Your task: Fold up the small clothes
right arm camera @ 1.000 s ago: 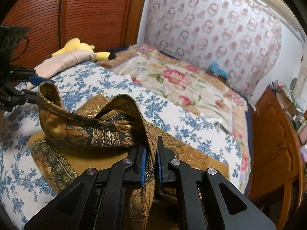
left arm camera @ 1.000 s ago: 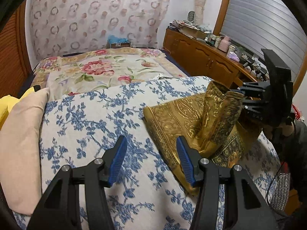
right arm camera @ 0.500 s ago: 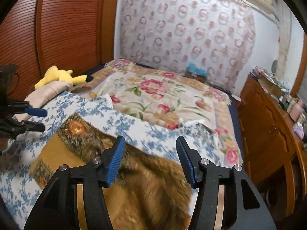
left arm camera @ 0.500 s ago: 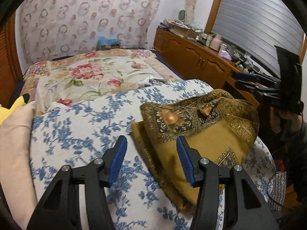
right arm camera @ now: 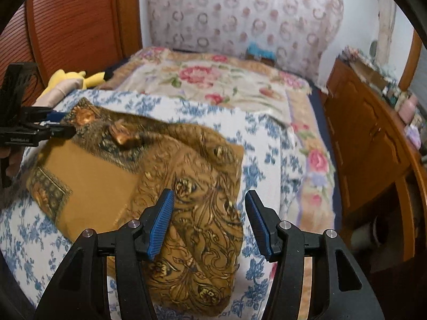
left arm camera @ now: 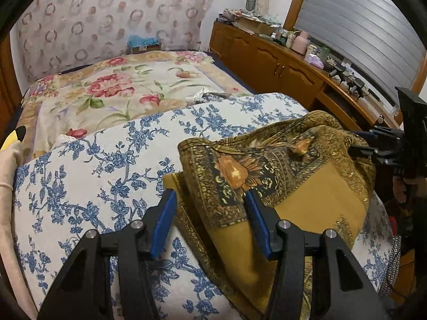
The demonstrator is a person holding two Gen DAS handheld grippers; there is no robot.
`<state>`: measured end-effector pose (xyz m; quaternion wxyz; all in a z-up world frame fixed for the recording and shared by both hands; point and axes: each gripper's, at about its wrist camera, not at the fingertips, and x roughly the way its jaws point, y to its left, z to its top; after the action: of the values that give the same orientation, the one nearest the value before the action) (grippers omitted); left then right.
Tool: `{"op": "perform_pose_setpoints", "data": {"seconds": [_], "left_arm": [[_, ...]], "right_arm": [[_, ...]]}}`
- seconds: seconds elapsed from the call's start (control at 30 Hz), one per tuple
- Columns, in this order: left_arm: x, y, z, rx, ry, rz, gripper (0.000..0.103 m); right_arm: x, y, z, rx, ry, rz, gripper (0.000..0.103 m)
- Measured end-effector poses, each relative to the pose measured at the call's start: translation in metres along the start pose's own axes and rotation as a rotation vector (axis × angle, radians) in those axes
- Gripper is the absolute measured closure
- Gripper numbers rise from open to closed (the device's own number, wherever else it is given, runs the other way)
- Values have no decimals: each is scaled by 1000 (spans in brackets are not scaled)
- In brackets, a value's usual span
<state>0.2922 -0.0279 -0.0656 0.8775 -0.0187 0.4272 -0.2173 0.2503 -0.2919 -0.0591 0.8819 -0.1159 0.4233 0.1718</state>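
A gold and brown patterned cloth (left arm camera: 307, 186) lies folded over itself on the blue-flowered sheet (left arm camera: 93, 165); it also shows in the right wrist view (right arm camera: 149, 165). My left gripper (left arm camera: 210, 224) is open, its fingers either side of the cloth's near folded corner, not gripping. My right gripper (right arm camera: 209, 222) is open above the cloth's patterned right edge. The right gripper (left arm camera: 387, 146) shows at the cloth's far side in the left view. The left gripper (right arm camera: 37, 130) shows at the cloth's left corner in the right view.
A floral bedspread (left arm camera: 128, 88) covers the far bed. A beige pillow (left arm camera: 8, 186) and a yellow plush toy (right arm camera: 72, 78) lie at the left. A wooden cabinet (left arm camera: 280, 64) with clutter runs along the right side. A red-brown wardrobe (right arm camera: 66, 26) stands behind.
My right gripper let go of the cloth, which dropped into a fold, and drew back. My left gripper moved in so its open fingers straddle the cloth's near corner.
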Motion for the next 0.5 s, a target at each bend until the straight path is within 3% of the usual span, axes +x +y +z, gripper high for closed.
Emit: {"op": "perform_pose_setpoints", "data": {"seconds": [0.07,0.1,0.3,0.5], "left_arm": [[4,2,-1,-1,6,12,51],[5,5,-2,-5,6,16,51],[8,12,-7,-33,-2,30,50],[15,16,-6,-34,11,26,49]], "right_arm": [[2,-3,1,1,-5,37,92],[0,-2,2,-8,-24,48,96],[-15,-9,14,49,-175,-21,100],[7,-14,11,90,-101,-27,100]]}}
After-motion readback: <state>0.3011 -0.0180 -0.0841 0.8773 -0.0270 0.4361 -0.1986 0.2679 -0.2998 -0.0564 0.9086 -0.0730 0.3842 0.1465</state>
